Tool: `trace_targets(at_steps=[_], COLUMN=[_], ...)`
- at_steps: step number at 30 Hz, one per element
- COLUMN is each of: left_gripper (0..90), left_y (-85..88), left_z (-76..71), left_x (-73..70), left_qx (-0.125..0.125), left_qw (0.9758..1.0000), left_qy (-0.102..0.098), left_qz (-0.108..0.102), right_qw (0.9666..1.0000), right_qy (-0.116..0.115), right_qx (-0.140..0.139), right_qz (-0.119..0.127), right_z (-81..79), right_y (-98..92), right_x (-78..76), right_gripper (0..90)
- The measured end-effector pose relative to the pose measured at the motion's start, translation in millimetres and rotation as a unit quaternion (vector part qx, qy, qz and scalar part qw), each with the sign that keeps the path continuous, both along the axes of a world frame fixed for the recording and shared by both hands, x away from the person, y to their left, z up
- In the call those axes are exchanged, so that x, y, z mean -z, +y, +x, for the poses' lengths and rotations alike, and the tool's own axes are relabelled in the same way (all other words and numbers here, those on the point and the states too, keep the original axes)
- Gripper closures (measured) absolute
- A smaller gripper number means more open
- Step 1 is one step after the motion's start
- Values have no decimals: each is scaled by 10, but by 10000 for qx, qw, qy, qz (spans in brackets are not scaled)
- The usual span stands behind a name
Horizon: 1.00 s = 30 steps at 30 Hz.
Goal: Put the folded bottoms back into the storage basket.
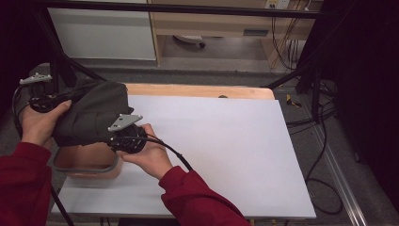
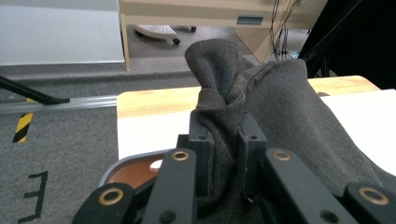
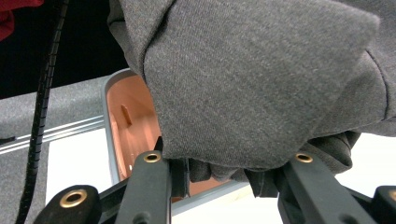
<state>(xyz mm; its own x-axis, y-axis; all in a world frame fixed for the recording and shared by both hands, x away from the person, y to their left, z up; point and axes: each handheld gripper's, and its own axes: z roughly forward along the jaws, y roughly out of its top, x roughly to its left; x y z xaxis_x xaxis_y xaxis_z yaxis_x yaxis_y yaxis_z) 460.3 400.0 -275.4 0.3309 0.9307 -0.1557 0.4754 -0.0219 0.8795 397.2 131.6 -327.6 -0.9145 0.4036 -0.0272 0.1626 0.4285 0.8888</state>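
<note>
Two grips: both hand-held grippers hold one dark grey garment, bunched and lifted off the surface.
Left hand-held gripper: clenched on a fold of the garment; in the left gripper view the cloth is pinched tight between the two black jaws and stands up above them.
Right hand-held gripper: grasping the lower edge of the garment; in the right gripper view a thick wad of cloth sits between the jaws, which stand part-way apart around it.
Garment's place: at the near left of the surface, hanging in the air over the bin, between the person's two hands.
Bin: a grey-rimmed container with an orange-brown inside, at the near left corner of the surface; its inside looks bare where it can be seen.
Done so far: the garment appears gathered into a loose bundle and brought above the bin's opening.
Left to do: by the look of it, lowering the bundle into the bin and letting go with both hand-held grippers; none of the cloth is seen resting inside yet.
Watch point: a loose part of the cloth spreads wider than the bin's rim and could drape over the edge.
</note>
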Motion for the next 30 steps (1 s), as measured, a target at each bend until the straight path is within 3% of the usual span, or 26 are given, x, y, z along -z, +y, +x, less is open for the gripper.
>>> trace_targets(at_steps=[11,30], left_gripper=[793,791], left_y=[108,234], left_z=[-14,-40], left_x=[66,246], left_qx=[37,-62], left_qw=[9999,9996], left_qy=[41,257], left_qz=[-117,-117], right_qw=[10000,9996], right_qy=[14,76], right_qx=[-67,-159], right_qz=[-54,-206], right_z=[-25,-65], right_y=[91,234], right_x=[45,160], right_gripper=[656,655])
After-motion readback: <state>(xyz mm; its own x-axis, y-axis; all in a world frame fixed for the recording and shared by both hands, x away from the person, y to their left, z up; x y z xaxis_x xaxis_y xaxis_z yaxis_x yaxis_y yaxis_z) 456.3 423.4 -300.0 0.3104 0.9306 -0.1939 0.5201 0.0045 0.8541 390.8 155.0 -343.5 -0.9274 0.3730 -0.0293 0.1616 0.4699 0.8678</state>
